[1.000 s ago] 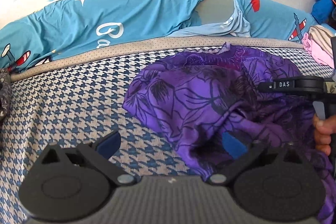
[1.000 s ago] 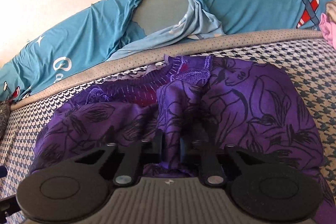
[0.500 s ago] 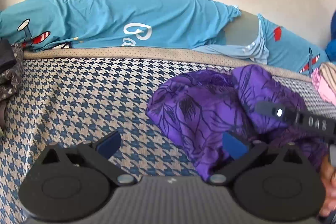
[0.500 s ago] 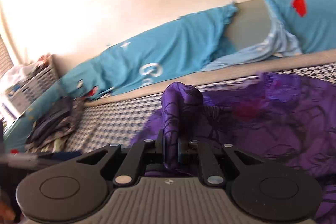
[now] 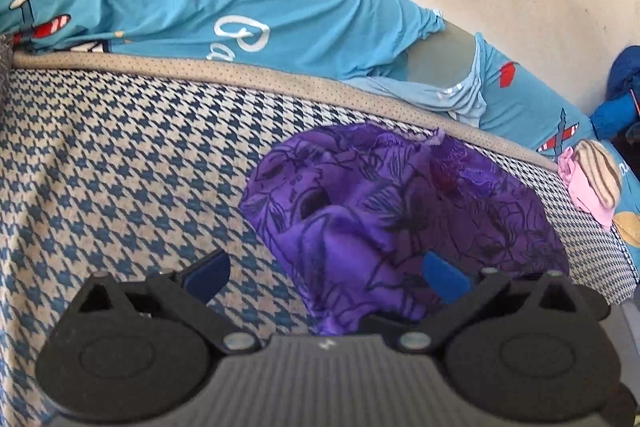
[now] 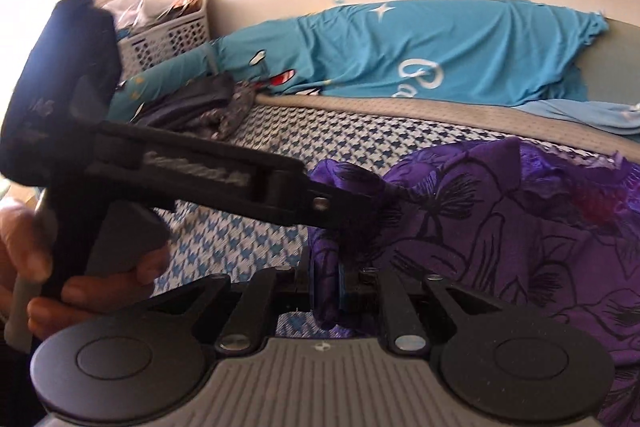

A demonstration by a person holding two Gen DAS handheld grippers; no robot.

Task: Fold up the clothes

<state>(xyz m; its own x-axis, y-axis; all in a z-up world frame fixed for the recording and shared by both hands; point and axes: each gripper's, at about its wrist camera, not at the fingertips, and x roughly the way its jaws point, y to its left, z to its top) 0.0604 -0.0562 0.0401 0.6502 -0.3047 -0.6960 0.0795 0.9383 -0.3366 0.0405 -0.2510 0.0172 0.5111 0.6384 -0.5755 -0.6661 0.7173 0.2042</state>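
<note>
Purple floral cloth (image 5: 400,211) lies bunched on the houndstooth bed (image 5: 120,155), ahead and to the right of the left gripper (image 5: 326,269), whose jaws stand spread with a fold lying between them. The right gripper (image 6: 325,287) is nearer, pressed together on a fold at the cloth's left edge. The heap has no clear long axis, though it spreads mostly rightward toward the blue sheet (image 6: 440,51).

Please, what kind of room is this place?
Most likely a bedroom at home. A mattress with a houndstooth cover lies by a plain wall, teal printed bedding is bunched along it, and a laundry basket stands in the corner.
</note>
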